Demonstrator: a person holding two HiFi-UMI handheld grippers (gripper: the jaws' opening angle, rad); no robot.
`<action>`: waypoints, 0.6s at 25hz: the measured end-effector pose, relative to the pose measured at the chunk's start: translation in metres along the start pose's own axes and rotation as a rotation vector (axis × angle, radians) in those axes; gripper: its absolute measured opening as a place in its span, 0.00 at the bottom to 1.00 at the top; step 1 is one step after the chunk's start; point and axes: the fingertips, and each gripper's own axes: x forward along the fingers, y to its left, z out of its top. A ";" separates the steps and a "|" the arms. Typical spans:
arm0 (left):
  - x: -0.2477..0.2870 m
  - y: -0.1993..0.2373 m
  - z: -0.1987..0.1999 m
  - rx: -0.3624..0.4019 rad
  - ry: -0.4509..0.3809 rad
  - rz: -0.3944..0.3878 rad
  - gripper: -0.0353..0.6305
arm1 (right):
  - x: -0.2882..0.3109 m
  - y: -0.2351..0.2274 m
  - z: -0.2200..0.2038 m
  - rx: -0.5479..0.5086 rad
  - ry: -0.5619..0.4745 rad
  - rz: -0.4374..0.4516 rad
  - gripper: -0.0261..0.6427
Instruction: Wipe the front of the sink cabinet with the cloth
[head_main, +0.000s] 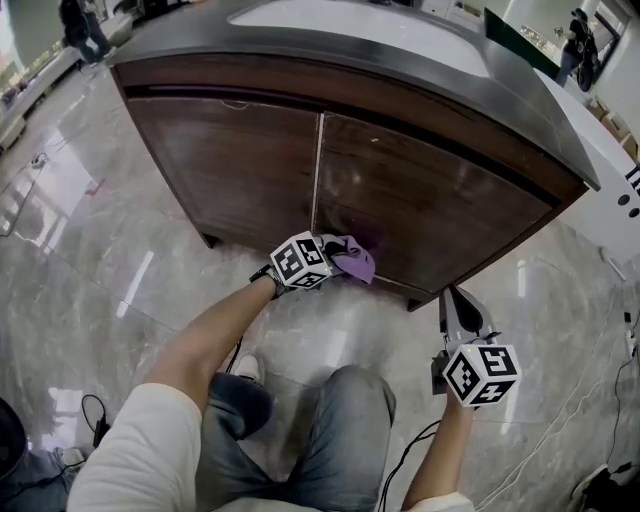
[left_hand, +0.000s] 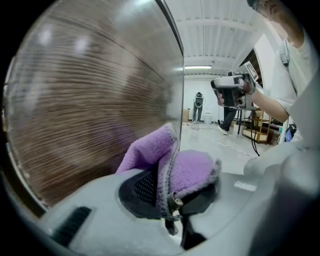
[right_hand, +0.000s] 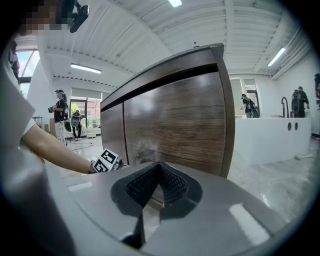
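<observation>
In the head view, the wiping step is judged to be under way: the cloth (head_main: 354, 265) is gripped in the left gripper (head_main: 338, 260) and set against the low part of the cabinet (head_main: 240, 150), on the right-hand door (head_main: 440, 205) just beside the seam (head_main: 318, 170) between the two doors. The left forearm (head_main: 215, 330) is stretched forward and down from a crouch, while the right gripper (head_main: 457, 300) is held back above the floor (head_main: 110, 270), near the cabinet's lower right corner but apart from it, its jaws pointed at the wood. Most of both doors lies above and to either side of the cloth, so strokes upward and sideways are probably called for next, with the cloth pressed flat to the wood. In the left gripper view, the jaws are seen clamped on the bunched cloth, one fold standing up close against the wood grain; contact cannot be confirmed from here. In the right gripper view, the jaws are brought together with nothing between them, the cabinet front stands beyond them, and the left gripper's marker cube (right_hand: 106, 161) is seen low by the doors.
</observation>
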 end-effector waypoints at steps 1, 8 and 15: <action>0.005 -0.003 0.002 0.006 0.001 -0.007 0.13 | -0.004 -0.002 -0.003 0.004 0.004 -0.010 0.05; 0.044 -0.029 0.021 0.053 0.001 -0.077 0.13 | -0.034 -0.021 -0.014 0.023 0.006 -0.082 0.05; 0.085 -0.053 0.040 0.100 0.000 -0.145 0.13 | -0.066 -0.041 -0.022 0.036 0.006 -0.155 0.05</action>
